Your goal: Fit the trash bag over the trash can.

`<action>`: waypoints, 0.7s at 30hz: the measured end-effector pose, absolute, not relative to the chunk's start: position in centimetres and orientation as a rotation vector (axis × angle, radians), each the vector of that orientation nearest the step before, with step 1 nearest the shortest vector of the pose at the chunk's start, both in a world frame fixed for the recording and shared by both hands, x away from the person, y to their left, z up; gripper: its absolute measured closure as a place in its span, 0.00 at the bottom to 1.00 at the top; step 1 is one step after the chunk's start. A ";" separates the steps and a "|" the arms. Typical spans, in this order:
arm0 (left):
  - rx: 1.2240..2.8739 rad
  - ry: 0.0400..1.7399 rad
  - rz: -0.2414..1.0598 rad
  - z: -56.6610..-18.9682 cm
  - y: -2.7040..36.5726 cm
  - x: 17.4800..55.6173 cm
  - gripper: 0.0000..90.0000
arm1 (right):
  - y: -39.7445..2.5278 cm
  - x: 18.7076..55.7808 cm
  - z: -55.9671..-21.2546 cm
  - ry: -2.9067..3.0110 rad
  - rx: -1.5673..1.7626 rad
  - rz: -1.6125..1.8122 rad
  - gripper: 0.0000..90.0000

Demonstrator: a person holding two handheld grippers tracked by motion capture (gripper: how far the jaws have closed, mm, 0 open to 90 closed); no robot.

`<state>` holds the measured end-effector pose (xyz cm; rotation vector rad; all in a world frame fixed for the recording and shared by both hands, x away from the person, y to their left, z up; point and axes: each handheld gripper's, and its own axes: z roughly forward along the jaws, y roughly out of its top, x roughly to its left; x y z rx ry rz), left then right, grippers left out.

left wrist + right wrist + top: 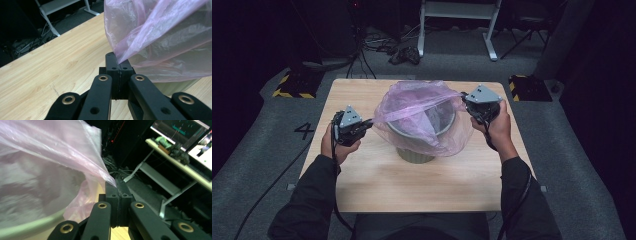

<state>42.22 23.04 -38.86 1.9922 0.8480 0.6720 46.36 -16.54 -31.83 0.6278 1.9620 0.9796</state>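
Observation:
A thin pink plastic bag [422, 112] is draped over a grey-green round bin [416, 154] at the middle of the wooden table [362, 175]. My left gripper [368, 123] is shut on the bag's left edge and stretches it out to the left of the bin. In the left gripper view the film [160, 37] runs into the closed left gripper [119, 63]. My right gripper [465, 100] is shut on the bag's right edge, up by the bin's far right rim. The right gripper view has the bag [45, 170] pinched in the right gripper [116, 185], above the bin's rim [32, 226].
The table's far edge and a white desk frame [457, 25] lie beyond the bin. Cables [382, 47] lie on the grey floor behind the table. Black-and-yellow floor blocks [292, 85] sit off both far corners. Bare tabletop spreads in front of the bin.

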 end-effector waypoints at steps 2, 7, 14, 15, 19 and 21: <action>2.015 0.842 0.673 -39.1 22.8 42.3 1.00 | -16.5 47.3 -32.3 1.966 0.651 0.969 1.00; 2.081 0.811 0.669 -39.8 22.1 42.5 1.00 | -15.9 49.1 -33.4 1.983 0.687 0.955 1.00; 2.121 0.785 0.632 -40.5 21.8 42.3 1.00 | -15.3 50.5 -35.1 2.029 0.710 0.954 1.00; 2.122 0.785 0.631 -40.5 21.8 42.3 1.00 | -15.3 50.6 -35.4 2.038 0.712 0.959 1.00; 2.100 0.796 0.632 -40.7 22.2 41.9 0.86 | -15.5 50.4 -35.8 2.031 0.720 0.981 1.00; 2.062 0.800 0.623 -40.6 22.6 41.6 0.72 | -16.1 50.2 -35.5 2.025 0.736 1.039 1.00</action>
